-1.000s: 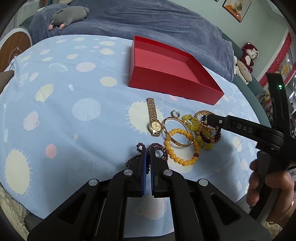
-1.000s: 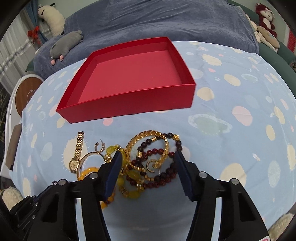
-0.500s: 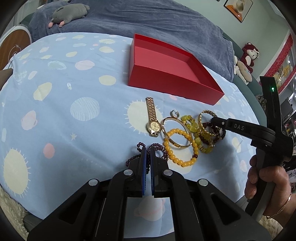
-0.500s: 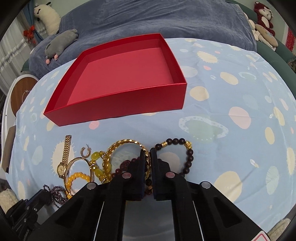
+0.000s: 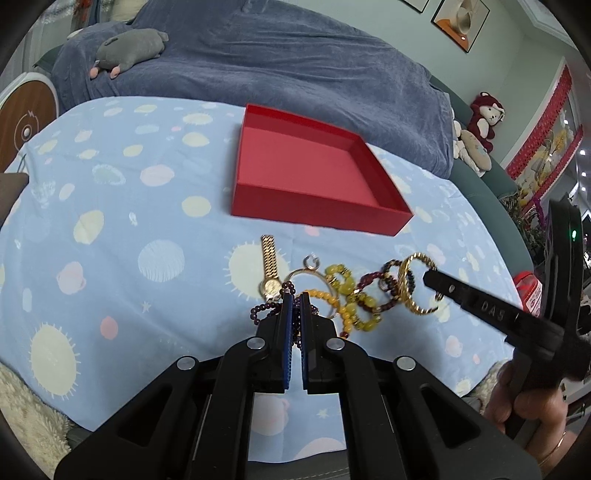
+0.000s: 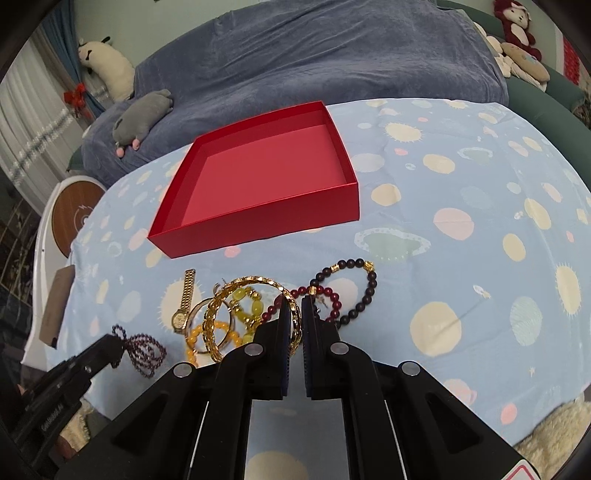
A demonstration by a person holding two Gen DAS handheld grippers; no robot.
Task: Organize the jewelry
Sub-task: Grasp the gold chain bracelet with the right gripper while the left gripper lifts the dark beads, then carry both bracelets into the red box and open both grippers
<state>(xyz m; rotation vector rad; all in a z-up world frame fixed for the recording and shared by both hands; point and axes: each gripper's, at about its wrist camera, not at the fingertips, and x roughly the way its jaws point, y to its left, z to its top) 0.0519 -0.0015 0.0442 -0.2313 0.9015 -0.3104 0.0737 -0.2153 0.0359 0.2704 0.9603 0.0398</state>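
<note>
Across the planet-print bedsheet [image 6: 461,192], the right gripper [image 6: 294,314] is pinching a gold bangle [image 6: 221,306] while the left gripper [image 5: 294,306] is clamping purple beads [image 5: 264,310].

Pale blue sheet [image 5: 110,206] printed with suns and planets, spread across the foreground. Behind it, a rumpled dark blue blanket [image 5: 295,70] with a grey plush animal [image 5: 129,46] lying on top. White plush toy [image 6: 107,66] propped at the far left near a curtain. Red plush monkey [image 5: 485,118] beside a beige stuffed toy [image 5: 474,153] on the right. Framed picture [image 5: 461,22] on the green wall. Round brown-and-white disc [image 6: 75,214] at the left edge.
</note>
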